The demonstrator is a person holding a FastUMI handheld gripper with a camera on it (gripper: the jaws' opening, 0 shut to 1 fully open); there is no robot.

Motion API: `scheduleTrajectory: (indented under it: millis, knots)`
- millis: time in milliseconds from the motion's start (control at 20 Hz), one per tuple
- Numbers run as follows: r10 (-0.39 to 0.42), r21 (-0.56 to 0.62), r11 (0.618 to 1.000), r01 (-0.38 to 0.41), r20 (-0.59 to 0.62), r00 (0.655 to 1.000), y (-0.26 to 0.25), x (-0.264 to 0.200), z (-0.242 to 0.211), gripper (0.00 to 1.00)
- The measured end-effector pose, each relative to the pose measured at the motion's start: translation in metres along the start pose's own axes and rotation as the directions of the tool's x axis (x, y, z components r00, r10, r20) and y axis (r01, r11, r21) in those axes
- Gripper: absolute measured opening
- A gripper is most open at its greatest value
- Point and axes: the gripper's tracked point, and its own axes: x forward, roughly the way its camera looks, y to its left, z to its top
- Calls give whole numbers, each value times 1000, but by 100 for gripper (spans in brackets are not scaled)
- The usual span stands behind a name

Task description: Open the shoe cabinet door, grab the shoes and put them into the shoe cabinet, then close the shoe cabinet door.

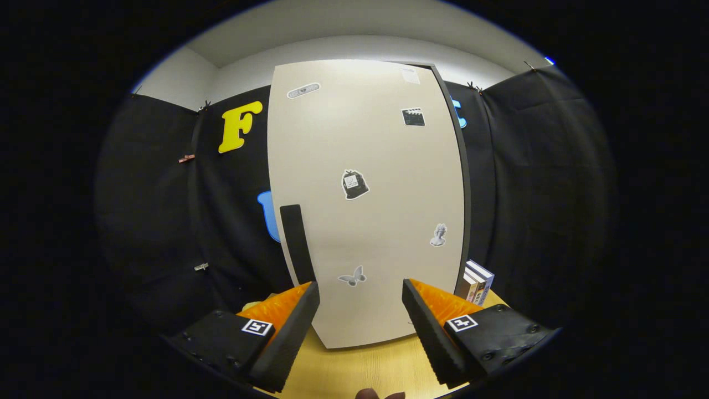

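Note:
The shoe cabinet's pale door (365,210) stands straight ahead of me, closed as far as I can see, with several small stickers on it. A dark vertical handle (297,244) runs along its left edge, just beyond my left finger. My gripper (360,316) is open, with nothing between the fingers, which point at the lower part of the door. The cabinet stands on a light wooden table (360,368).
A few upright books (475,281) stand at the cabinet's right side, beyond my right finger. Black cloth walls close in behind and on both sides. Part of a hand (379,394) shows at the near table edge.

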Motion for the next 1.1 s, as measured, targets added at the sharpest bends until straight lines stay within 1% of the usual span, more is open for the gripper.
scheduleTrajectory:
  millis: [1100]
  knots:
    - [0,0,1000,0,3,1000,4,-5,1,98]
